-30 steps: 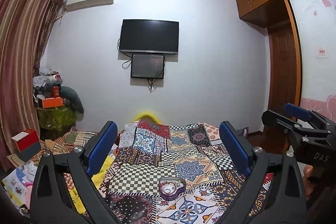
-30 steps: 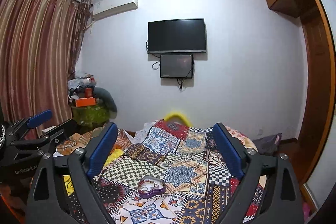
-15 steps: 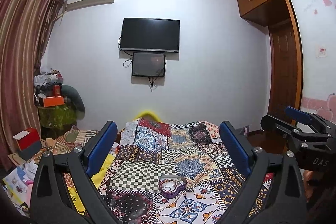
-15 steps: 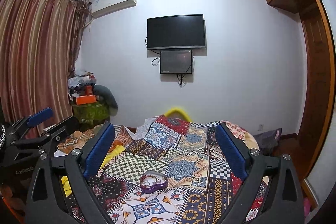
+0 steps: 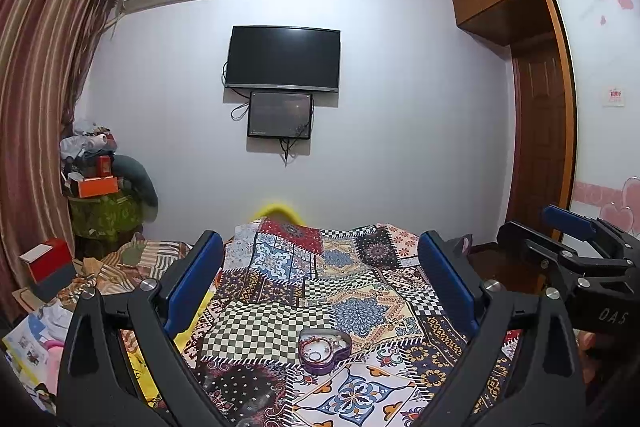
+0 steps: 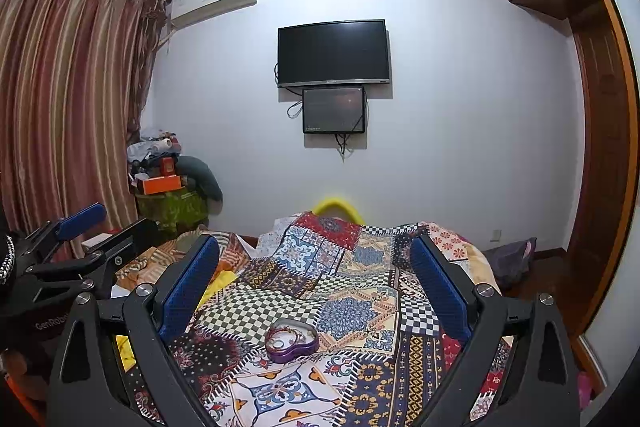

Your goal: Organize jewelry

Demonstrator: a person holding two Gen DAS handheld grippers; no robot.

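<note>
On the right gripper (image 5: 576, 247), white letters read "DAS".

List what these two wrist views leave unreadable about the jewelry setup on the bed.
- Heart-shaped box: contents too small in both wrist views; bracelets or beads inside cannot be counted or sorted by type.
- Box lid: none in sight in either view.
- Quilt: its near part is cut off by the bottom edge and by the left gripper and right gripper, so loose jewelry there would go unseen.
</note>
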